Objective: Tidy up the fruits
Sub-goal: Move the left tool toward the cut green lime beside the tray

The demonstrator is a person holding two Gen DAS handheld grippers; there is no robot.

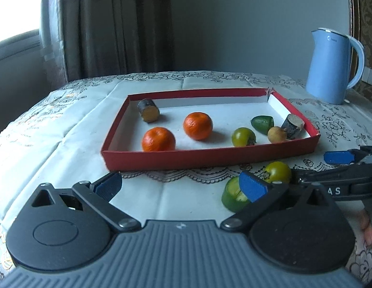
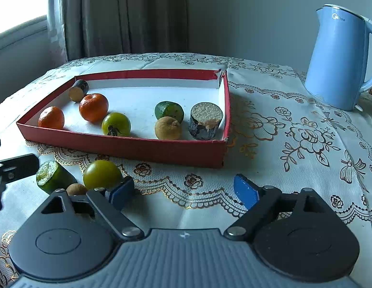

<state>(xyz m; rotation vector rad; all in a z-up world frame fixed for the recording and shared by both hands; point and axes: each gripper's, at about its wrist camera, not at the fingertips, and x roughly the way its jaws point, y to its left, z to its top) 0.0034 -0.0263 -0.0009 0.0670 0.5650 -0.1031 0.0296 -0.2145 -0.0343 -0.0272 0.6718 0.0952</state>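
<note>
both my tongs, left tongs (image 1: 181,187) and right tongs (image 2: 183,195), are spread and hold nothing. most fruit sits in the red tray (image 2: 128,147); a green tomato (image 2: 102,174), cut lime (image 2: 51,176) and small brown fruit (image 2: 76,189) wait on the worktop, so next i'd pinch the tomato.

The left hand-held gripper (image 1: 182,187) is held low and level, with its two blue-padded fingers (image 1: 253,186) spread wide apart and nothing between them. The right hand-held gripper (image 2: 184,193) is also low, its fingers (image 2: 245,192) wide apart and empty. In the left wrist view the right hand-held gripper comes in from the right side, just beside the left one's right finger.
</note>
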